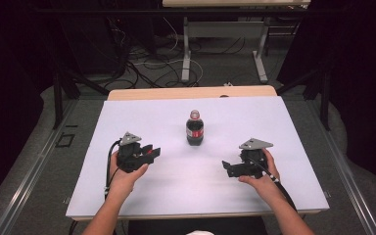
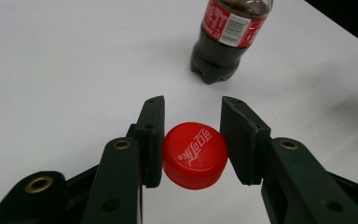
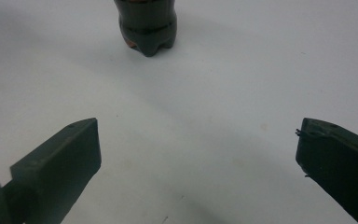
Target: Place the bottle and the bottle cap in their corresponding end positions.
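**Cap held, bottle standing uncapped**

White rectangular worktop (image 1: 284,191) carries one dark plastic cola bottle with a red label (image 1: 195,130), upright at centre, between and beyond both tools. Left tongs (image 2: 192,140) clamped on a round red ribbed plastic cap (image 2: 195,155); its white script and the bottle's barcode show in the left gripper view, unreadable. Right tongs (image 3: 198,154) wide apart, nothing between.

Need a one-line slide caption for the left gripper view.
Left gripper clamps a red cap; cola bottle stands beyond on the white table.
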`<state>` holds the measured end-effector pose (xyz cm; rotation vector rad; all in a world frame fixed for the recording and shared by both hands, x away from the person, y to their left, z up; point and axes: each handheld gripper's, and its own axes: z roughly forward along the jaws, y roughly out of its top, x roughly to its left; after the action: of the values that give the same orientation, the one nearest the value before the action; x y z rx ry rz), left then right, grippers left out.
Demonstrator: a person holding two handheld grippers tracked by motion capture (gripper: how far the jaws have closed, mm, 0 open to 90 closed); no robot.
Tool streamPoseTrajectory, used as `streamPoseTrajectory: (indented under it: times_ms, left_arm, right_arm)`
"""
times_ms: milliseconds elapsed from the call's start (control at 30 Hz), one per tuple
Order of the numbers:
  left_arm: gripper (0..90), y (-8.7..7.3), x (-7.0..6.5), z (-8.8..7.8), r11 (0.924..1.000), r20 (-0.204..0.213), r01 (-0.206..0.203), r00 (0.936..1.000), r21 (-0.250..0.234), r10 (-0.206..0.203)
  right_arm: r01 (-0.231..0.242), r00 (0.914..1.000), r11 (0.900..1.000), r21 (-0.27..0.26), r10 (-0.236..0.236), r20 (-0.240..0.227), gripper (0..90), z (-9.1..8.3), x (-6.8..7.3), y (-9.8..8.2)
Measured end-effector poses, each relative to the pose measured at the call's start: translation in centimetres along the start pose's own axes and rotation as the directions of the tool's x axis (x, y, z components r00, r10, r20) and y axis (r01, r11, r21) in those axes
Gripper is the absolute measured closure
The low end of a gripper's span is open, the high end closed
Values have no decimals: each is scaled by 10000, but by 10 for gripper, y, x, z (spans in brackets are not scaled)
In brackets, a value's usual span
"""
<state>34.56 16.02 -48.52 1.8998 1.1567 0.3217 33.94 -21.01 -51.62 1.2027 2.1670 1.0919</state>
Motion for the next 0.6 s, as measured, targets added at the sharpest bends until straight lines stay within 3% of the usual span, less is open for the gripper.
streamPoseTrajectory:
  times_ms: [133,233,333,600]
  left_arm:
    - [616,2,-9,9,9994,231,-315,9992,135,312]
    - [616,1,-18,21,9994,530,-275,9982,191,264]
    - [616,1,-27,33,9967,662,-734,9953,335,711]
    - [616,-4,-52,64,9897,1241,-1270,9852,665,1181]
  right_arm:
    - [-133,9999,9998,-176,131,-98,0,-1,-3,-5]
    - [-119,9999,9998,-180,119,-9,0,0,-6,-9]
    - [-165,9999,9998,-120,165,-19,0,1,-7,-12]
    - [-267,9996,9996,-9,267,6,0,2,-8,-16]
